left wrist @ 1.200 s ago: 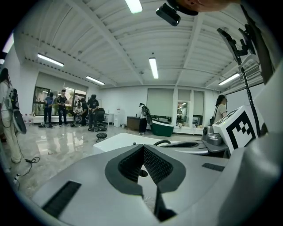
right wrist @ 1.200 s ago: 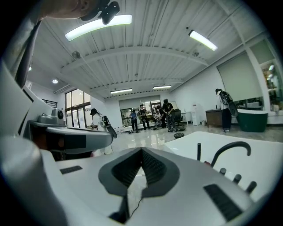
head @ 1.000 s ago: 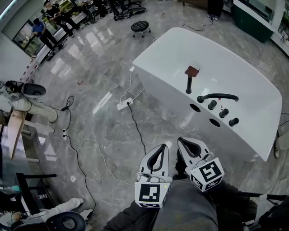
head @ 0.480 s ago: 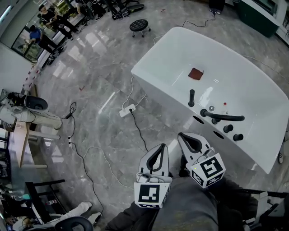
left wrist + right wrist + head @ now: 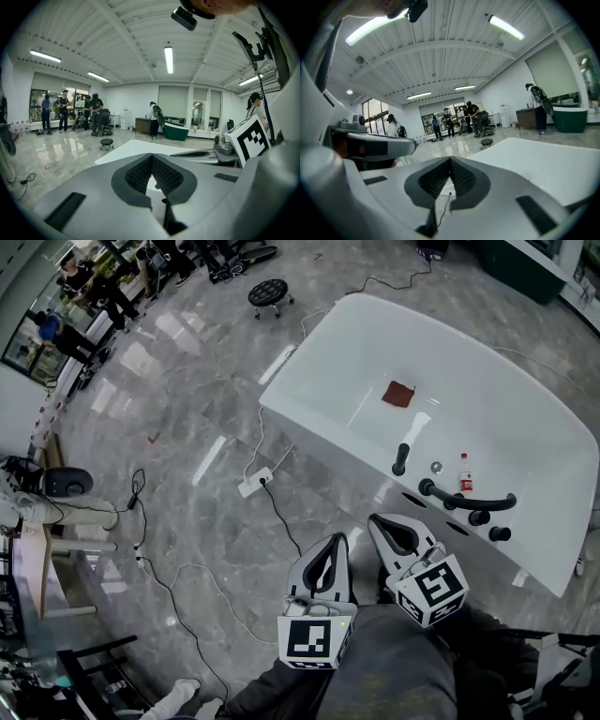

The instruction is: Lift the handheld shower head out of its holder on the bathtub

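Observation:
The white bathtub (image 5: 525, 442) stands at the upper right of the head view. On its near rim a black handheld shower head (image 5: 401, 459) stands upright in its holder. Right of it are a curved black spout (image 5: 469, 502) and black knobs (image 5: 500, 533). My left gripper (image 5: 336, 541) and right gripper (image 5: 382, 520) hang side by side over the floor, short of the tub's near wall, both shut with nothing in them. In the left gripper view the left gripper (image 5: 151, 157) has its pads closed together before the tub (image 5: 136, 147). The right gripper (image 5: 450, 161) is also closed.
A red cloth (image 5: 398, 394) and a small bottle (image 5: 465, 472) lie inside the tub. A white power strip (image 5: 255, 482) with trailing cables lies on the marble floor left of the tub. A black stool (image 5: 269, 292) and several people (image 5: 56, 324) are farther off.
Both grippers have come closer to the bathtub together, so the tub's rim and the shower head now sit nearer to them. Both stayed shut.

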Motion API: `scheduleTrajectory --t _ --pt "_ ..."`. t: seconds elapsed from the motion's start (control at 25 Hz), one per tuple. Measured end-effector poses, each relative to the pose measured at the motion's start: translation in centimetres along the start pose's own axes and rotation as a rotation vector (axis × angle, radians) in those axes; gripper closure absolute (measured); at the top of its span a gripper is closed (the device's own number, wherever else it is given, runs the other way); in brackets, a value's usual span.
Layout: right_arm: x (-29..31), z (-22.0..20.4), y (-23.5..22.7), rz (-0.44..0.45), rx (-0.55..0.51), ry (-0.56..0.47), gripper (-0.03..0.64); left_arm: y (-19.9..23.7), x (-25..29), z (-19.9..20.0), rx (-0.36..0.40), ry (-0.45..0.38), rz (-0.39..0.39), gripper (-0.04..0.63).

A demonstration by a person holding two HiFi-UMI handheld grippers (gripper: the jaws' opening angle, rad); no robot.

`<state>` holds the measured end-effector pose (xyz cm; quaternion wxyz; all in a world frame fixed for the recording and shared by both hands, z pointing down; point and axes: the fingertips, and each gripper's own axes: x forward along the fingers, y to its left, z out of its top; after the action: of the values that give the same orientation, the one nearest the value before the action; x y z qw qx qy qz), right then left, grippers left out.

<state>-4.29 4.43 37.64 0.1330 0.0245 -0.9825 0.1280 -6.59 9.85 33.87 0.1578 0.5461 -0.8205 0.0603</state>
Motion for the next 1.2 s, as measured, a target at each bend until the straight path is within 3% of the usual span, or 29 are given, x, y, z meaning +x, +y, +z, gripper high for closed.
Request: scheduleTrajectory --t 0.24,0.44,0.72,1.0,1.2 --pt "5.2 3.5 -0.5 -0.075 -0.027 -0.017 0.612 5.1 3.0 3.2 0.006 -0.031 -0.072 0.592" --pt "10.8 3.6 0.1 -0.092 -0.021 0.018 0.612 10.7 5.8 3.4 -0.021 -0.023 -0.09 0.592" --pt "14.2 4.7 -0.9 -0.2 -0.015 0.023 0.612 14.0 9.8 4.4 -0.032 -0.03 -0.191 0.592" --pt "12.3 5.4 -5.0 -0.331 0.032 0.015 0.612 11.5 13.4 5.6 0.002 0.004 -0.305 0.592" --pt "12.1 7.0 -8.6 -0.376 0.06 -0.025 0.612 9.3 16.0 7.8 0.061 0.006 -0.36 0.592"
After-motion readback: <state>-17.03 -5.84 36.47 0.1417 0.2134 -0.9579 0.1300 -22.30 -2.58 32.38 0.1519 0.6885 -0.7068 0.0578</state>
